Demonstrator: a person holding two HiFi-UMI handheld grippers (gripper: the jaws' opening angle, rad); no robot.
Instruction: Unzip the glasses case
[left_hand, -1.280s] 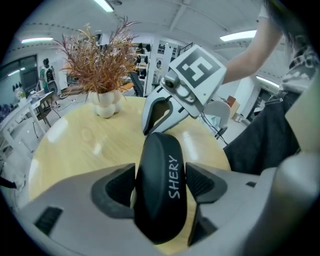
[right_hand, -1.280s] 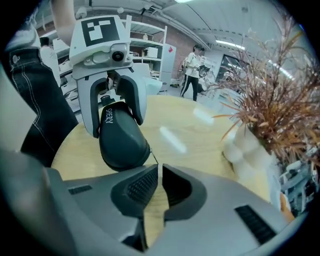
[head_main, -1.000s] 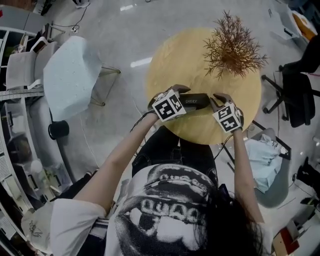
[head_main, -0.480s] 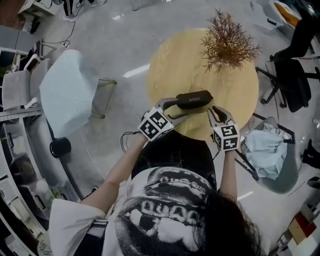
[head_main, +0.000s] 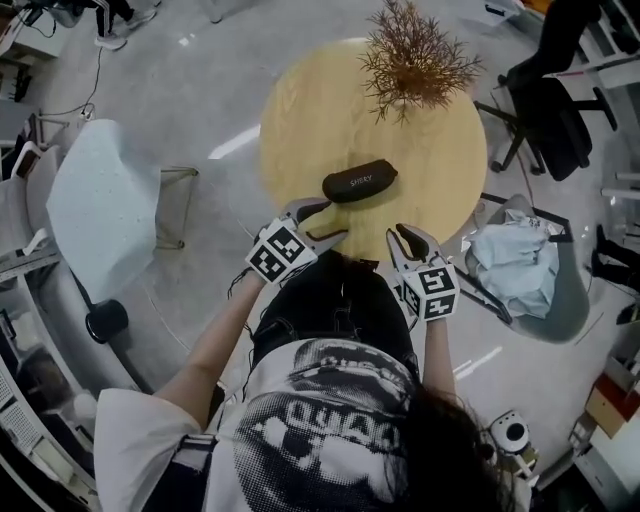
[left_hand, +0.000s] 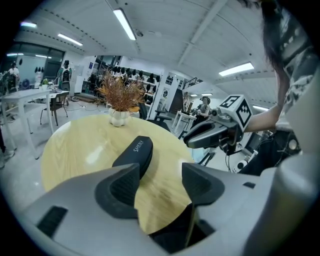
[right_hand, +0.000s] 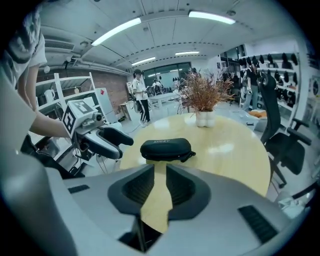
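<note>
Closed black glasses case (head_main: 359, 181), zip unclear; near it, both empty: left gripper (head_main: 333, 219) jaws wide, just narrowing; right gripper (head_main: 410, 235) jaws slightly apart, just widening

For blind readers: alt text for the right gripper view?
A black glasses case lies on a table beyond the empty right tongs, jaws just opened wider. The left tongs, just closing slightly, hover at left. A vase stands behind.
</note>
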